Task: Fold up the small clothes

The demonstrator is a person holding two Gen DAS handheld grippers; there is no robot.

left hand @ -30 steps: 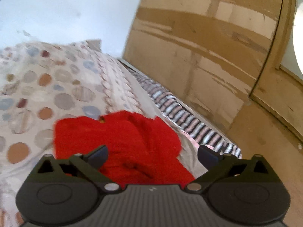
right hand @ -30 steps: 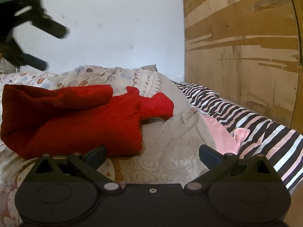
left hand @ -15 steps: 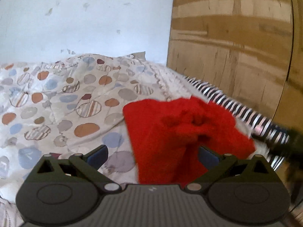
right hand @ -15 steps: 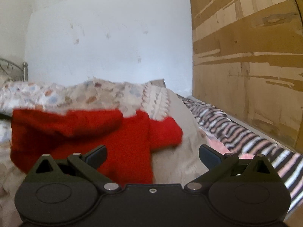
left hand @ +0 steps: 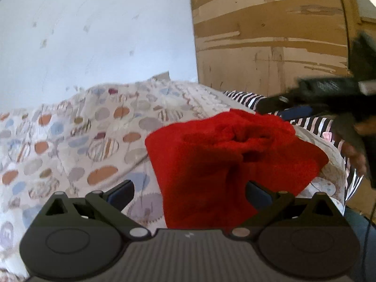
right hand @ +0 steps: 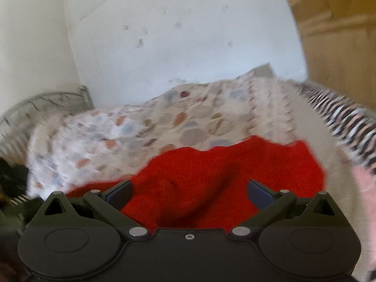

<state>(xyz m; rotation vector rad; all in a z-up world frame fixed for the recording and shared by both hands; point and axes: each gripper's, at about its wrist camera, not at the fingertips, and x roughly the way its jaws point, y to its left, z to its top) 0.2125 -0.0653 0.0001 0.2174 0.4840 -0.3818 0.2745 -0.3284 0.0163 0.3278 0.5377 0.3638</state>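
Overhead, white wall [left hand: 94, 35]; below, dotted bedspread [left hand: 70, 141].

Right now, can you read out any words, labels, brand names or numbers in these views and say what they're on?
No legible text in either view.
A pale marking on the right gripper in the left wrist view is too blurred to read.
The red garment and patterned quilt show none.

The right wrist view is motion-blurred throughout. The crumpled red fleece garment [right hand: 225, 183] runs behind the black tool body, its near edge hidden. A dark blurred shape [right hand: 11, 176] is cut off at left.
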